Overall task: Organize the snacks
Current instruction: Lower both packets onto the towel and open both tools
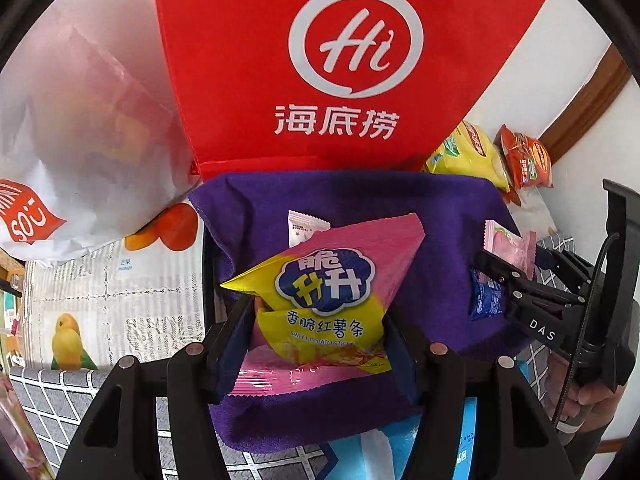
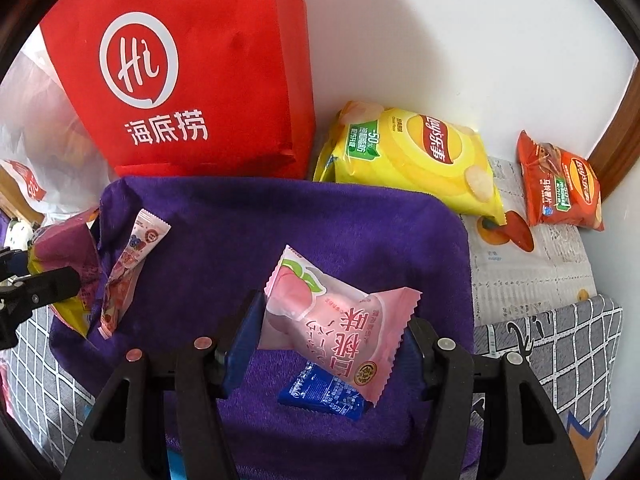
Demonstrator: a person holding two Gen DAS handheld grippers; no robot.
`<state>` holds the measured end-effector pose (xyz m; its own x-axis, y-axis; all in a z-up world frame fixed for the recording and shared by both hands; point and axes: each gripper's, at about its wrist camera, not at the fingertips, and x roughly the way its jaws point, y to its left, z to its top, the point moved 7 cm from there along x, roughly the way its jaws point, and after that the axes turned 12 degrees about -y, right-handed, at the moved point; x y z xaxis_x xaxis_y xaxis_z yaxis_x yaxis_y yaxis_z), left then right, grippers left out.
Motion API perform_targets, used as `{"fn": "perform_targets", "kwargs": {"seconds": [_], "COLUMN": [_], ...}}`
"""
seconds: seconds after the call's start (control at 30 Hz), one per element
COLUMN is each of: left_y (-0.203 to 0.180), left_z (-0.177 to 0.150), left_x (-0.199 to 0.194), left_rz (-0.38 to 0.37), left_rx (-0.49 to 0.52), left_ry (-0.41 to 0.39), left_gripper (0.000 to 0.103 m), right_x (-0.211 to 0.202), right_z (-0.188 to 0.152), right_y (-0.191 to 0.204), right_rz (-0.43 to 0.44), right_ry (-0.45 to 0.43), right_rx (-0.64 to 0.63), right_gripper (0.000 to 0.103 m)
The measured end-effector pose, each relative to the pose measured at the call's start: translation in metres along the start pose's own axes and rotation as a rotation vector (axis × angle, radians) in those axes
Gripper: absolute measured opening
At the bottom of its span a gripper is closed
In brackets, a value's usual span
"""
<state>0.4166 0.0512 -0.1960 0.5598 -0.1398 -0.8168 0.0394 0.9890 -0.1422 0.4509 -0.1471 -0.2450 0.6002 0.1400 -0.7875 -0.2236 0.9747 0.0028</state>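
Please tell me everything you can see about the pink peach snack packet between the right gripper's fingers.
The peach packet is a small, puffy pillow pack of glossy pink plastic with crimped, zigzag ends. It shows a peach drawing with a green leaf and dark pink characters. It is sealed, tilted, one end up toward the red bag. The right gripper clamps it from both sides above the purple towel. Its lower end overlaps a blue packet; contact is unclear.

Left wrist view: looked steeply down, close over the purple cloth [image 1: 360, 208], toward the red bag [image 1: 320, 60].
Right wrist view: same steep, close look, from further right.
Shared: cloth, red bag, yellow crisp bag [image 2: 416, 160], probably the same wall.
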Motion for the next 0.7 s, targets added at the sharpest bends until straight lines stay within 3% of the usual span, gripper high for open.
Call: {"fn": "perform_targets", "kwargs": {"seconds": [0.3, 0.7], "left_y": [-0.004, -0.016], "left_z": [-0.004, -0.011], "left_x": [0.006, 0.015], "left_rz": [0.003, -0.002], "left_rx": [0.02, 0.065], "left_ry": [0.022, 0.047], "left_gripper": [0.061, 0.061], "right_x": [-0.003, -0.04], "right_z": [0.001, 0.023], "right_y": [-0.001, -0.018], "right_rz": [0.005, -0.026], "right_ry": [0.015, -0.087], "right_rx": [0.0, 0.032], "right_gripper": [0.07, 0.07]}}
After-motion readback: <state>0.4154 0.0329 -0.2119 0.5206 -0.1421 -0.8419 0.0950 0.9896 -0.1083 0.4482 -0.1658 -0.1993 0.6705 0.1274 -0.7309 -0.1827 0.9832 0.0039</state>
